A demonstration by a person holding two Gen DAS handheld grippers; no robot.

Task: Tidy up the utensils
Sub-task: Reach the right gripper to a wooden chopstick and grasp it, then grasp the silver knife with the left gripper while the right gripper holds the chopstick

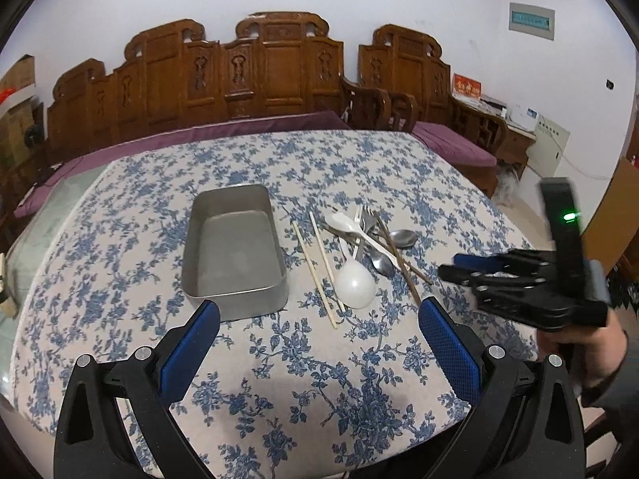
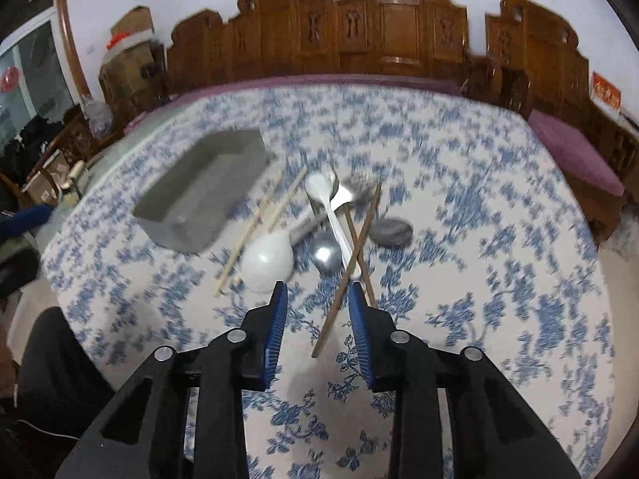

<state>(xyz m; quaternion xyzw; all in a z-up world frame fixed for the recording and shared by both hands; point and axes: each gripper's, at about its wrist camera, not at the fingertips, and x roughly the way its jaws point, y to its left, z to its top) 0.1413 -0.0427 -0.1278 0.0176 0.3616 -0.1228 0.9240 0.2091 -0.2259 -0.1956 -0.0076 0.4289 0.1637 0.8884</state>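
Left tongs (image 1: 319, 315) spread wide over the flowery surface (image 1: 279, 379), nothing in them; right tongs (image 2: 318, 293) half-narrowed, gripping nothing, one dark chopstick (image 2: 346, 269) lying between the tips. Just past them, the utensil pile (image 1: 359, 247); the empty metal tray (image 1: 233, 253) just left of it

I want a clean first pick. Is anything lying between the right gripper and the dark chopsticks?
Nothing visible does. The right gripper hangs open over bare tablecloth, with the near ends of the dark chopsticks showing between its fingers. Farther along they cross the white plastic spoon.
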